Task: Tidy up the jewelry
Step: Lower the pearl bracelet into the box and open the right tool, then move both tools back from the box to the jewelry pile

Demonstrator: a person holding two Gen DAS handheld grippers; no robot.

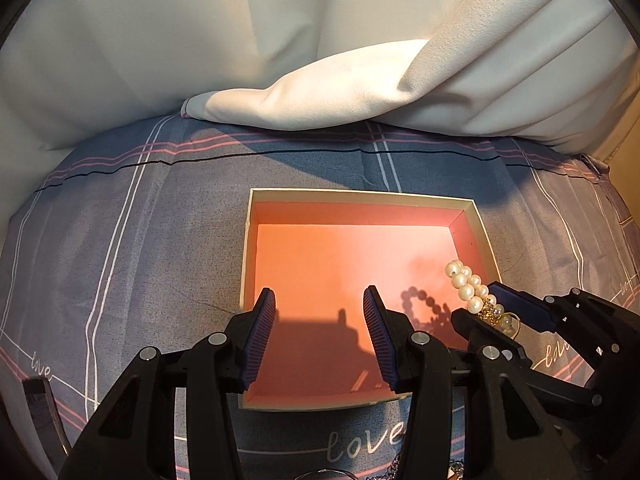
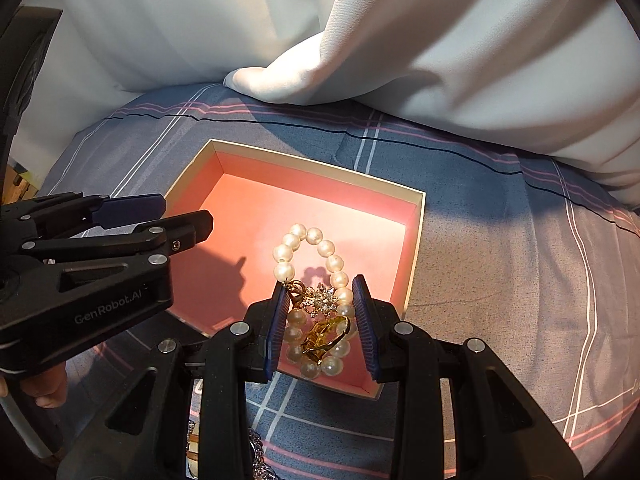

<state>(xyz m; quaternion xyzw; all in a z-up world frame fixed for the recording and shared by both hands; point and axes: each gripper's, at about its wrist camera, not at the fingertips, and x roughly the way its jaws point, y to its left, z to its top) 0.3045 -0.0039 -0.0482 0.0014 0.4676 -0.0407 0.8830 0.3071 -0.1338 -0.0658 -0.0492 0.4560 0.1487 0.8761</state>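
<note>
Right gripper [image 2: 322,322] clamped on a pearl bracelet [image 2: 316,276] with a crystal charm [image 2: 322,298] and a gold ring [image 2: 330,336] tangled among the beads; fingers narrowed around the bundle, pearl loop sticking out past the tips. Held above the near right corner of the pink-lined box [image 2: 416,216], not yet resting on the floor, judging by the separate bead shadow cast on the lining. Left gripper [image 1: 320,334] spread wide and holding nothing, poised over the near edge of the same box [image 1: 248,240], just left of the right gripper [image 1: 504,320] and its bracelet [image 1: 466,284].

Box otherwise bare inside, so probably early in the job: first piece about to go in, release still to come. More jewellery left outside, seemingly: chain links [image 2: 256,456] glimpsed on the checked bedsheet [image 2: 500,240] at the near edge, too cropped to identify.

Both tools angled forward and downward toward the box, left one level, right one coming in from the right side. White curtain [image 2: 440,40] draped at the far side.
</note>
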